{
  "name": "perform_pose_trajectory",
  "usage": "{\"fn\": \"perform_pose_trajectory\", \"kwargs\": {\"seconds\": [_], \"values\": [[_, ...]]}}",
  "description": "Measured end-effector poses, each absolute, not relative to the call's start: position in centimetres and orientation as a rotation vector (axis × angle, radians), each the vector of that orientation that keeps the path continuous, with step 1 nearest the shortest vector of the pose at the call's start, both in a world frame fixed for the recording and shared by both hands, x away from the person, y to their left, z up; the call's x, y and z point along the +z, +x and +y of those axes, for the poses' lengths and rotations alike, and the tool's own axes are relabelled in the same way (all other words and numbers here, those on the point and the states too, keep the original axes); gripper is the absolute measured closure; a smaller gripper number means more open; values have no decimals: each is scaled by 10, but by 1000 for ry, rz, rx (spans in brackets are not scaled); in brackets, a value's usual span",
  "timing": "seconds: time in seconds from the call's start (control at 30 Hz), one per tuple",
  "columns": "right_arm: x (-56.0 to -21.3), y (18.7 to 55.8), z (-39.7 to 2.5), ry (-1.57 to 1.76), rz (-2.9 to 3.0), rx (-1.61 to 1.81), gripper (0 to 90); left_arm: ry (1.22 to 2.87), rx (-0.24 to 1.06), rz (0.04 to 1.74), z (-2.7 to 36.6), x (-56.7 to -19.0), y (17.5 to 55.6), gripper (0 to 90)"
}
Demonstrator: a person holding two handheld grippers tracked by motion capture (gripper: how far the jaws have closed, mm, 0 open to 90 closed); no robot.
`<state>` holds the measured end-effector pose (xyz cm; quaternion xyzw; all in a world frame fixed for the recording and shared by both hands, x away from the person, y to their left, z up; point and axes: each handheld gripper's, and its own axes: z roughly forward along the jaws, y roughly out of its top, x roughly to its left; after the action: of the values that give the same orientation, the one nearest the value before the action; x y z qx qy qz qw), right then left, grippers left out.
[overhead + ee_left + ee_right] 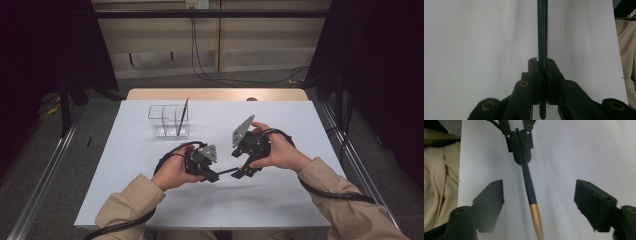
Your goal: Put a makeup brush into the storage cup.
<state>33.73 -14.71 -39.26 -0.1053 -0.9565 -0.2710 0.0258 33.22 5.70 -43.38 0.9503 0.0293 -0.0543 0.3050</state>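
So, my left hand-held gripper (216, 176) is clenched on a dark pen (542, 37); its jaws are pressed tight w/ the shaft pinched between the pads. In the left gripper view the pen runs straight ahead from the jaws, and a short stub pokes out behind them, toward me. White bench (150, 200) lies under it.

My right hand-held gripper (539, 197) is released, jaws spread wide, one on each side of the pen's free end w/o touching it. In the right gripper view the pen (527, 185) comes toward that gripper from the left one (519, 150) farther ahead, and its gold end (536, 220) sits in the gap between the right jaws, roughly centred. Whether that gold bit is a cap or a tip I can't tell; it's blurred.

From the high view the two grippers face each other just above the bench, the left one (216, 176) to the left of the right (239, 172), w/ the pen (227, 171) bridging the short gap. Both my hands wrap the gripper bodies, tan sleeves (127, 205) behind.

Beyond the left gripper, farther from me, a clear organizer (169, 120) w/ compartments stands on the bench, well apart from both grippers. A second thin pen or pencil (183, 117) leans in it, tilted, top end past the rim.
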Motion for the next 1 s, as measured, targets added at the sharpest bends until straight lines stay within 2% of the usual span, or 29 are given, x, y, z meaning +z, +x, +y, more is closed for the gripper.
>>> {"fn": "perform_pose_trajectory", "kwargs": {"seconds": [0.07, 0.4, 1.0], "values": [[-394, 339, -152, -353, -2945, -884, 179, 2509, -142, 86, 59, -433, 333, 852], [-397, 340, -174, -479, -2836, -1159, 157, 2456, -136, 131, 67, -432, 334, 852], [-403, 339, -194, -634, -2711, -1442, 130, 2393, -119, 196, 81, -435, 333, 852]]}}
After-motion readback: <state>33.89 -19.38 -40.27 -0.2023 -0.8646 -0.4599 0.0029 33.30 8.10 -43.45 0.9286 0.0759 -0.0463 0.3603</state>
